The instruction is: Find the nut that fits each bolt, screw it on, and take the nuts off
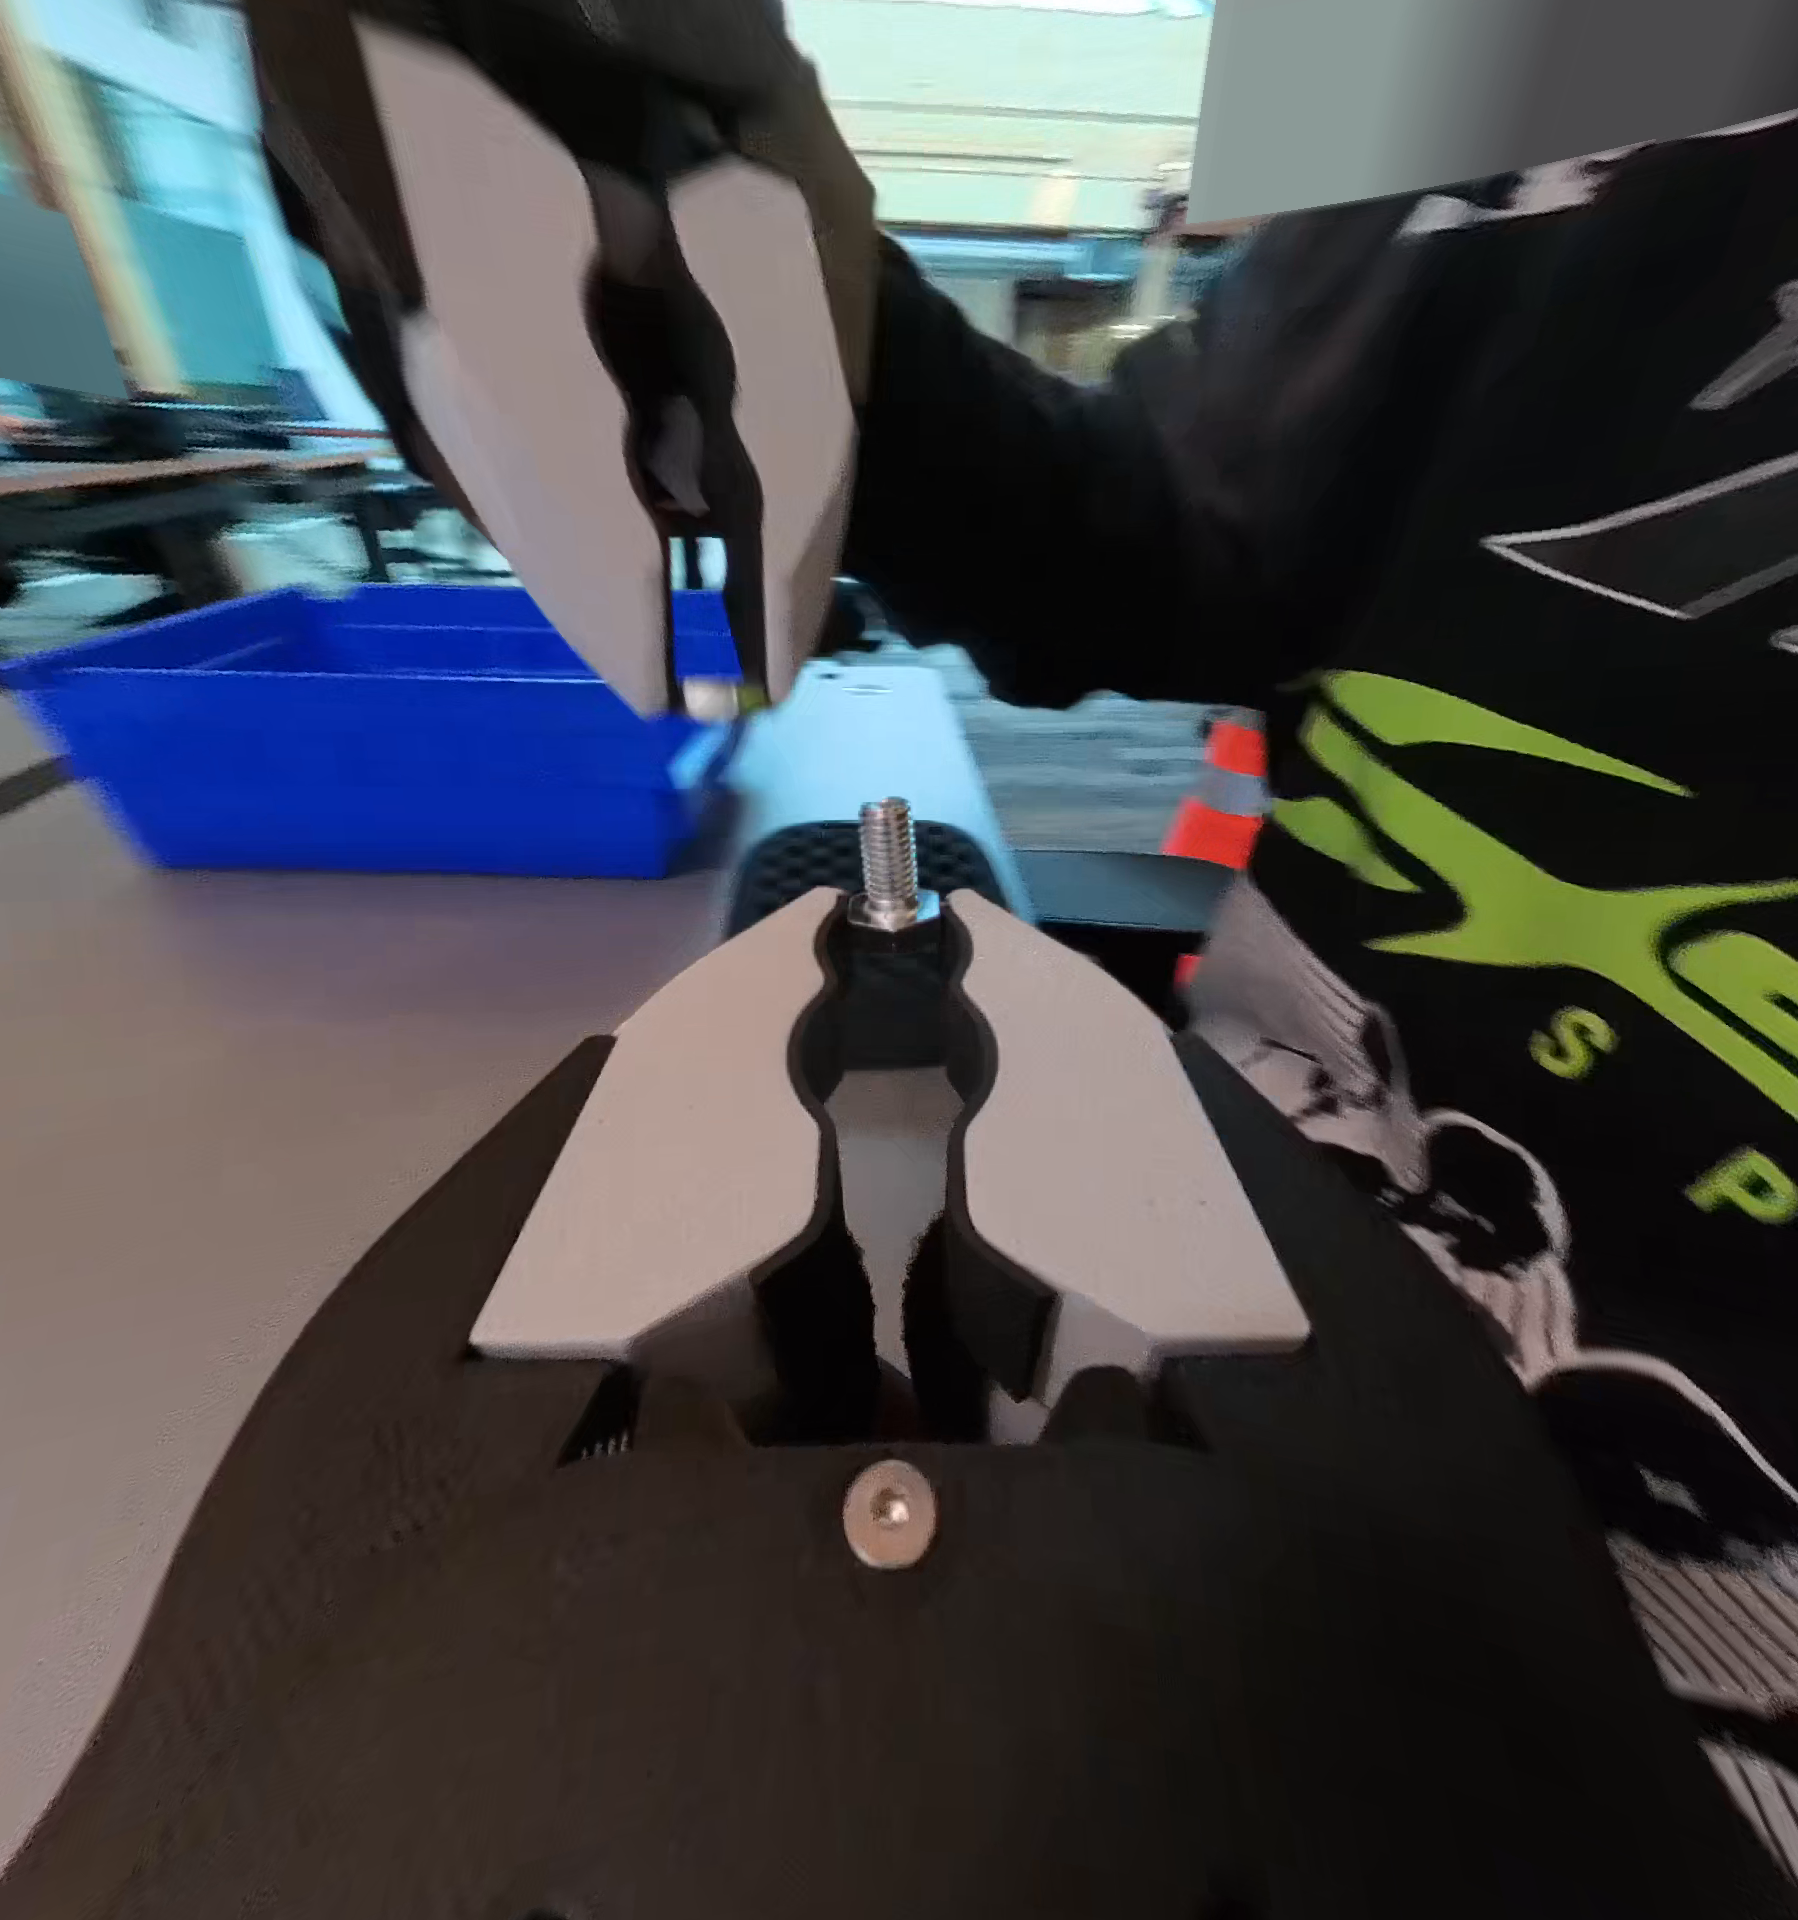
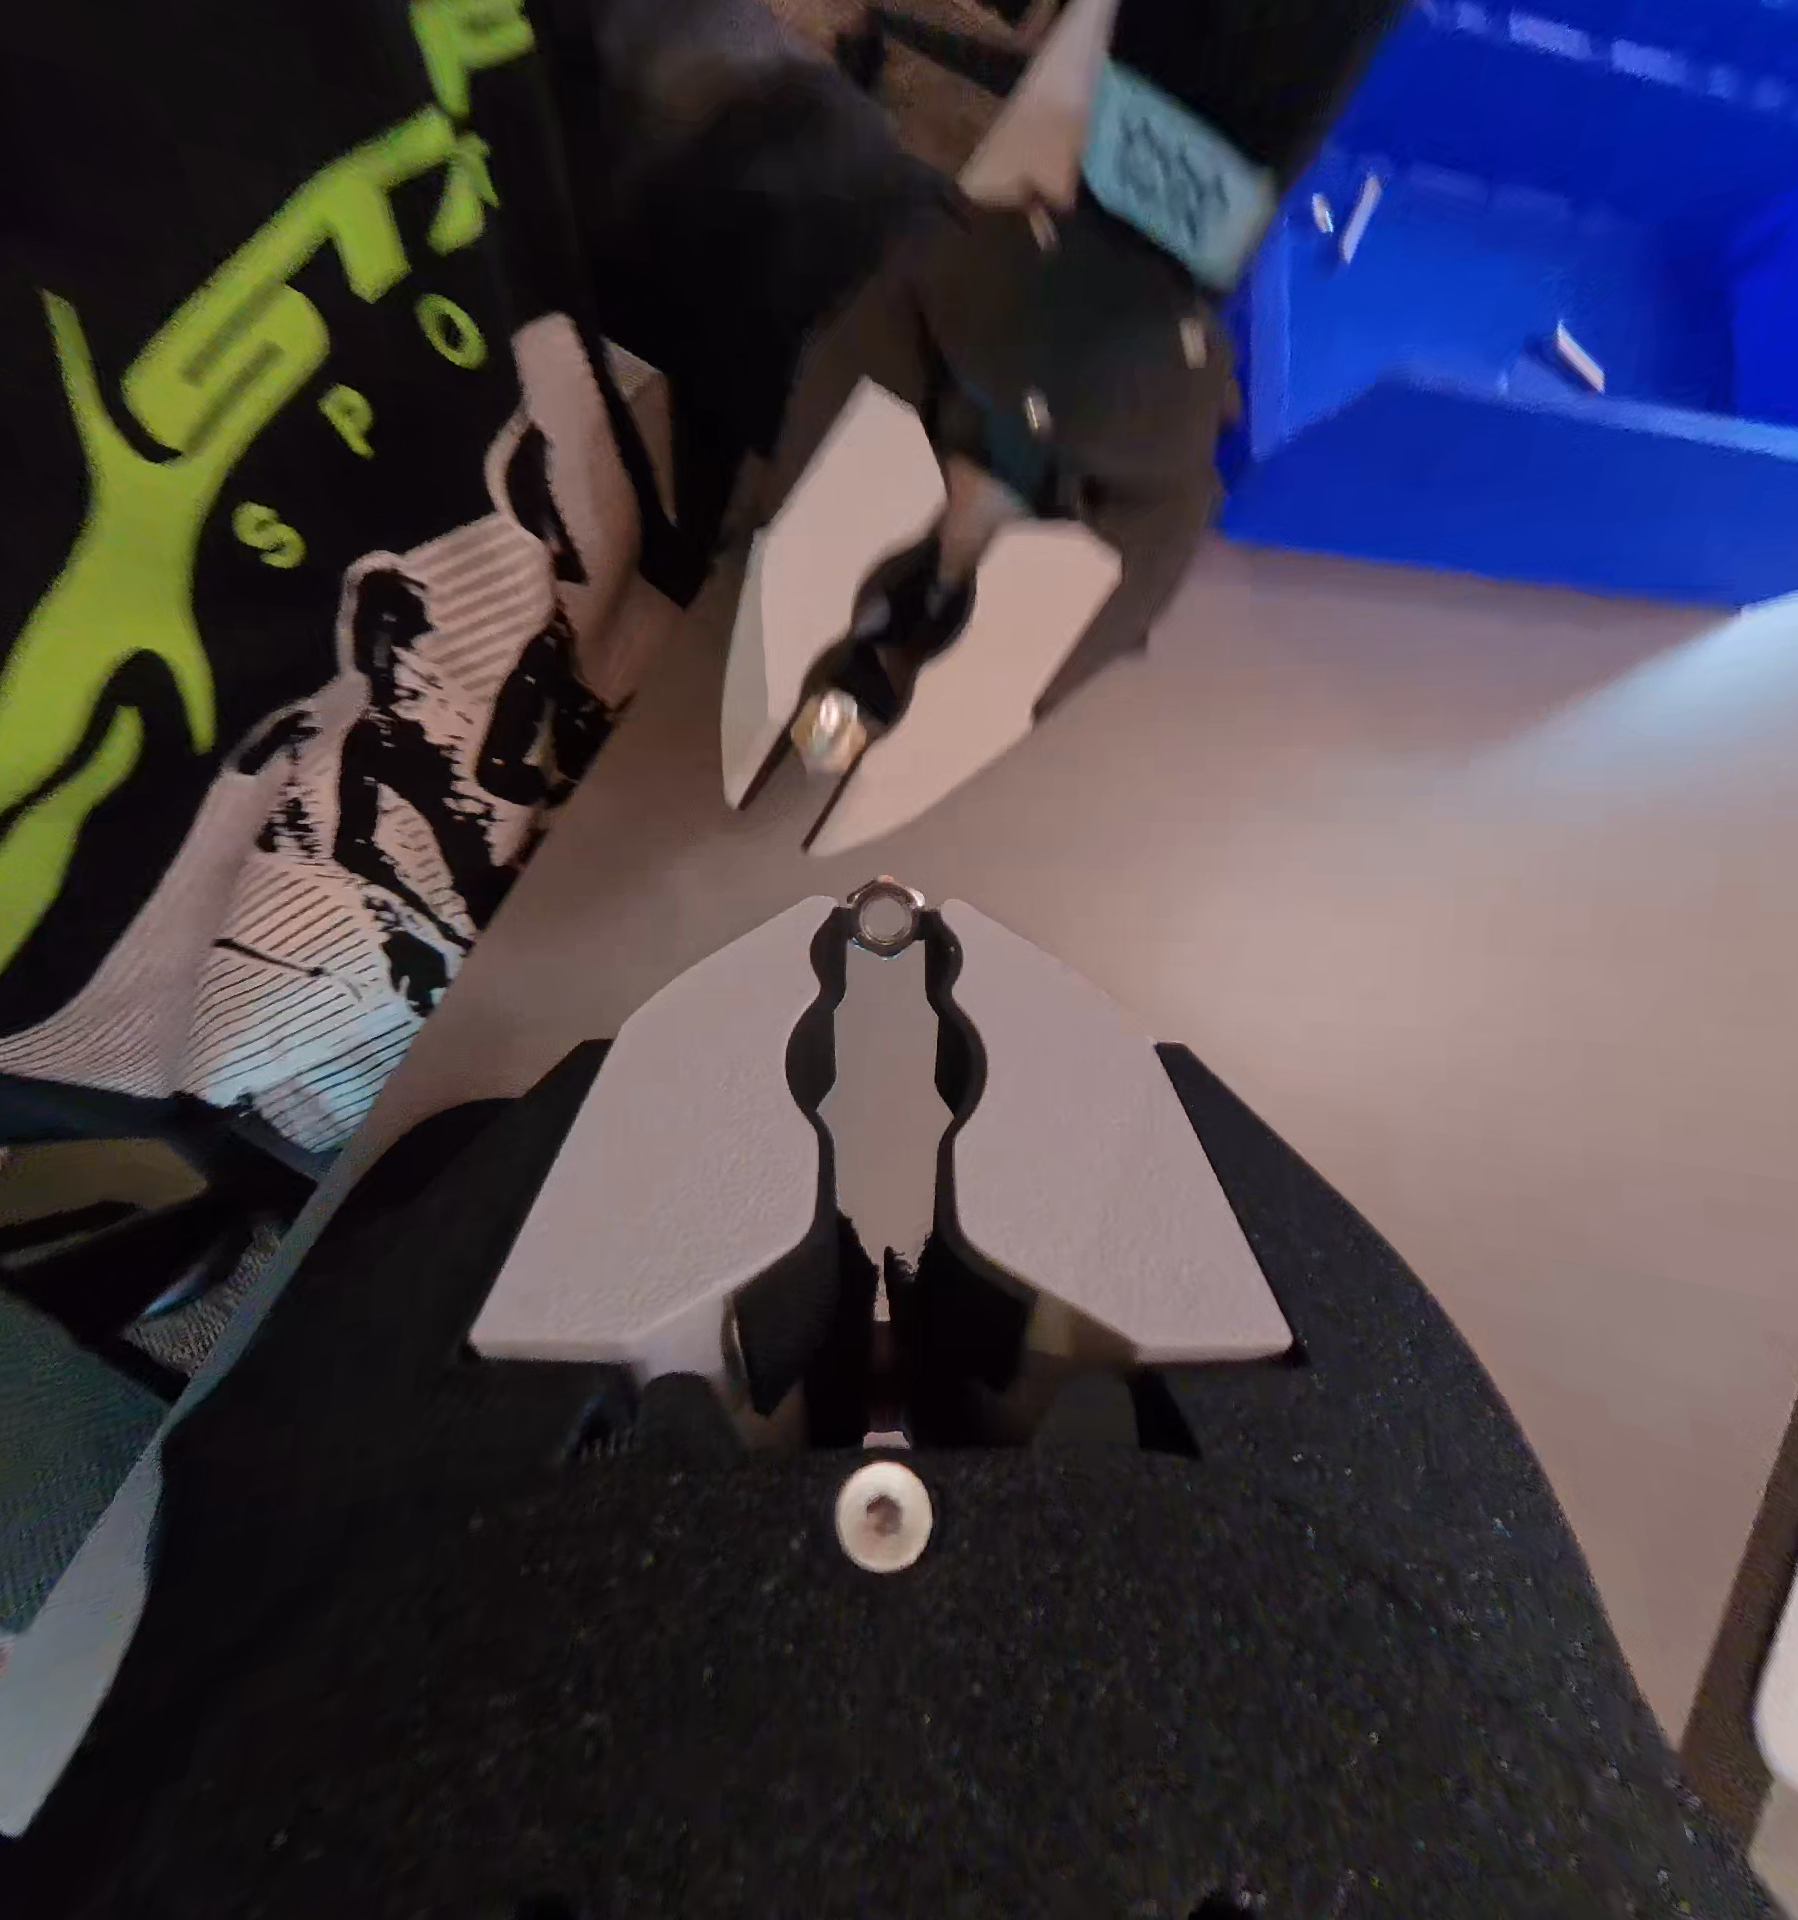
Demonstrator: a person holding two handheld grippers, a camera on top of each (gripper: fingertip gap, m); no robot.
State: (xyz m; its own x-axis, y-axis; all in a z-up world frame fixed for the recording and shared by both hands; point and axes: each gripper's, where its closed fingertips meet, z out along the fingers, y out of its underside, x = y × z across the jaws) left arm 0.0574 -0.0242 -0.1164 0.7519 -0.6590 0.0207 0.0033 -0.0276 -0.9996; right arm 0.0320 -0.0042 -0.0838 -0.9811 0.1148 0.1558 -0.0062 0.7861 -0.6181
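Grey worktop (image 2: 1342, 935) fills frame middle. Blue bin (image 1: 355, 769) at left, mid-height in left wrist view. Left tool (image 1: 893, 914), frame centre, clenched on bolt (image 1: 884, 847) by its head, threads up. Right tool (image 2: 879, 923) at centre grips small silver nut (image 2: 880, 921), pads pressing both sides.

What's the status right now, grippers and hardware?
Left gripper clamps bolt by its head, thread up. Right gripper holds nut. Apart, not threaded. Nothing between.
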